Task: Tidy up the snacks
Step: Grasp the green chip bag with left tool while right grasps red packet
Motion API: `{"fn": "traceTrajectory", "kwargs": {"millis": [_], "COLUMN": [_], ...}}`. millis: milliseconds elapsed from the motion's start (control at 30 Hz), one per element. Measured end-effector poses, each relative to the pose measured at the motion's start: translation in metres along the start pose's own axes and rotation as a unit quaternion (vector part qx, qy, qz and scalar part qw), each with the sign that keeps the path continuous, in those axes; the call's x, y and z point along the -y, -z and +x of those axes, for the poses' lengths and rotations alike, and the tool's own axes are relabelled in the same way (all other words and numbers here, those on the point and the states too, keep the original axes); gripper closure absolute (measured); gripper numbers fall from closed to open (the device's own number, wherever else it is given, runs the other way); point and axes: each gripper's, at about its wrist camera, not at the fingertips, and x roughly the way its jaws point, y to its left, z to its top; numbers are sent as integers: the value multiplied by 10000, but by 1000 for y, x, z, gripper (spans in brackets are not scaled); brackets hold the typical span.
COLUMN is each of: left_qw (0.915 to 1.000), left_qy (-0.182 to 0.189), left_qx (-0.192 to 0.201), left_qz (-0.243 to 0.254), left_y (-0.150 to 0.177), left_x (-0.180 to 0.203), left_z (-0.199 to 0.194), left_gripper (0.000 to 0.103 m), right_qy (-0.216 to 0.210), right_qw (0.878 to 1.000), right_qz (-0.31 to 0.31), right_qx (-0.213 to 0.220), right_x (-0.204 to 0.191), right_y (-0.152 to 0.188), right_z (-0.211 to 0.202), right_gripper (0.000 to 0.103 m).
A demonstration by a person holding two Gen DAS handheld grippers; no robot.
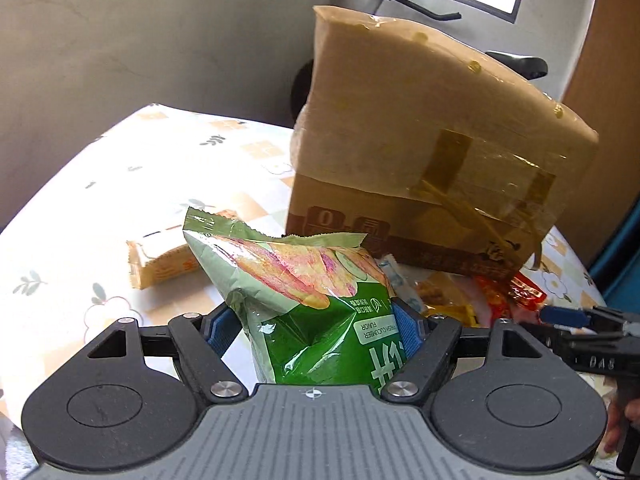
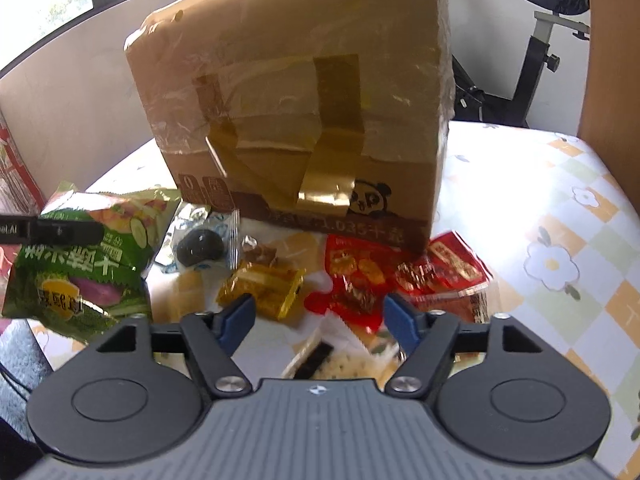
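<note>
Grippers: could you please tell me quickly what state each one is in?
Left gripper: shut on the green crinkly chip bag.
Right gripper: open, holding nothing.

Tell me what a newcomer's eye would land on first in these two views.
The taped cardboard box looms at the back of the flowered tablecloth, upright and filling both views. Next comes the green chip bag, pinched between the left gripper's blue pads. Red packets and a yellow one lie scattered before the box, ahead of the right gripper.

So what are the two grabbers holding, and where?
The left gripper pinches the green chip bag across its lower half. The right gripper holds nothing; its jaws stand apart above the red snack packet.
</note>
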Motion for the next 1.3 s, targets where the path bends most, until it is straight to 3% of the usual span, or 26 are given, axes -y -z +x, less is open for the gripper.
{"fn": "traceTrajectory", "kwargs": {"millis": [133, 433, 800, 900, 1067, 1300], "left_qw": [9999, 9996, 9995, 9995, 9995, 9998], "left_qy": [-98, -118, -125, -116, -117, -138], "left_qx": [-57, -93, -104, -99, -84, 1], "left_qz": [-100, -237, -261, -284, -275, -164], "left_y": [5, 12, 15, 15, 15, 13], "left_x": [-4, -11, -11, -11, -10, -7], "left_z": [3, 7, 9, 9, 9, 2], "left_gripper": [24, 23, 22, 22, 22, 23], "right_qy": [-64, 207, 602, 692, 375, 11], "right_qw": [9999, 9980, 9971, 9967, 9985, 9996], "right_qz": [149, 281, -89, -172, 189, 222], "right_qx": [-14, -530, -455, -397, -341, -177], "right_x": [7, 16, 6, 2, 6, 2], "right_y": [-10, -19, -20, -16, -9, -1], "right_z": [16, 54, 71, 69, 58, 29], "right_gripper": [40, 40, 40, 46, 51, 52]}}
